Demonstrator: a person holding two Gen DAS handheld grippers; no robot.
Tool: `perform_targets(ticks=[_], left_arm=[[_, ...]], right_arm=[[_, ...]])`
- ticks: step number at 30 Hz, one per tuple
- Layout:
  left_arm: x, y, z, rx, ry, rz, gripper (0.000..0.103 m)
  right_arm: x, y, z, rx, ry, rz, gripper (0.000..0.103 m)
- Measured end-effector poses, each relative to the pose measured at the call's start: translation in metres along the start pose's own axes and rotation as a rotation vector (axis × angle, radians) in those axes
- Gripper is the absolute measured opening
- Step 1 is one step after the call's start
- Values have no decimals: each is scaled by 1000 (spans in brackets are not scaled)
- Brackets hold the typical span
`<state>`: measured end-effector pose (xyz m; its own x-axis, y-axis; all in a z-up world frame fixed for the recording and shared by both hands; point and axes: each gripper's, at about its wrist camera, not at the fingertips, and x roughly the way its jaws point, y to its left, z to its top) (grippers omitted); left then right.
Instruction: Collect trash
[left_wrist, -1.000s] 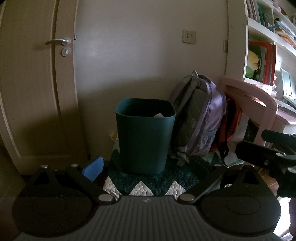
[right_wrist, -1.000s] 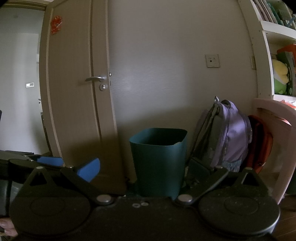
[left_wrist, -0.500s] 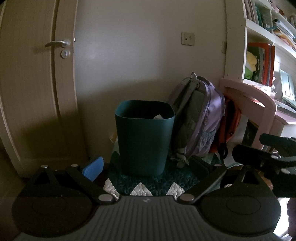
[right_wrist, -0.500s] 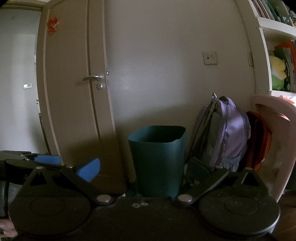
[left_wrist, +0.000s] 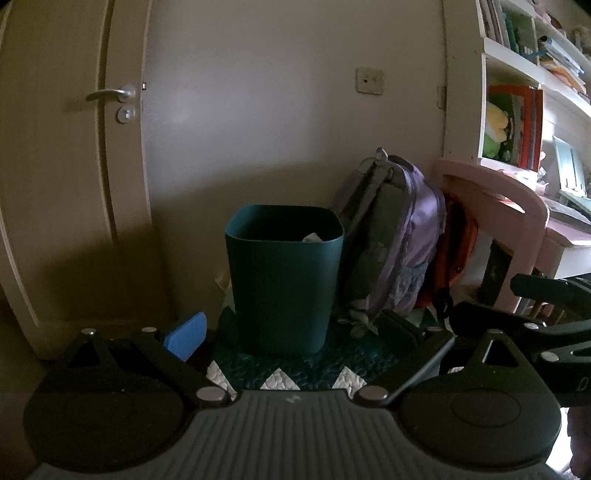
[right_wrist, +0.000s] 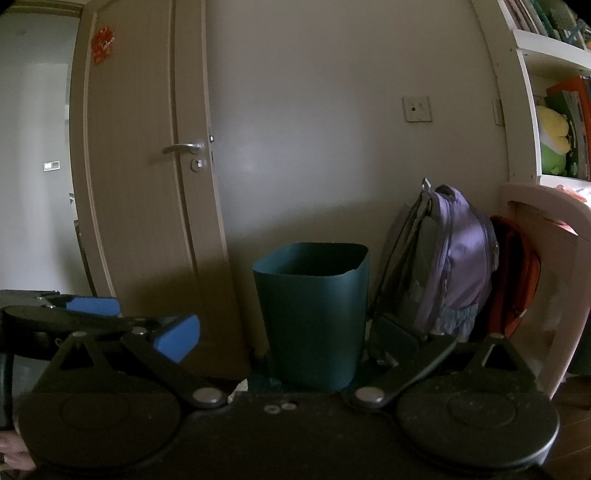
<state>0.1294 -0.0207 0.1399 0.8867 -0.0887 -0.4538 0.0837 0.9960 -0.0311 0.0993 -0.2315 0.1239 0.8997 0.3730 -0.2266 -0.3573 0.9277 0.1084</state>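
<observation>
A dark teal trash bin (left_wrist: 282, 277) stands on a patterned mat against the wall; a bit of pale crumpled trash (left_wrist: 313, 237) shows inside near its far rim. The bin also shows in the right wrist view (right_wrist: 312, 314). My left gripper (left_wrist: 291, 332) is open and empty, a short way in front of the bin. My right gripper (right_wrist: 284, 332) is open and empty, also facing the bin from a little farther back. The right gripper's body shows at the right edge of the left wrist view (left_wrist: 535, 317).
A purple backpack (left_wrist: 395, 240) and an orange bag (left_wrist: 452, 254) lean right of the bin. A pink desk (left_wrist: 517, 206) and bookshelf (left_wrist: 517, 92) stand at the right. A closed door (left_wrist: 70, 166) is at the left.
Both grippers have drawn back slightly from the bin and tilted up a little; the bin looks lower and a bit smaller. Both stay open.
</observation>
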Motion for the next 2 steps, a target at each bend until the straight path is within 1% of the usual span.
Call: perform_targets(ticks=[2], left_arm=[[0, 0, 0, -2, 3, -7, 100]], right_arm=[[0, 0, -1, -1, 0, -2, 103]])
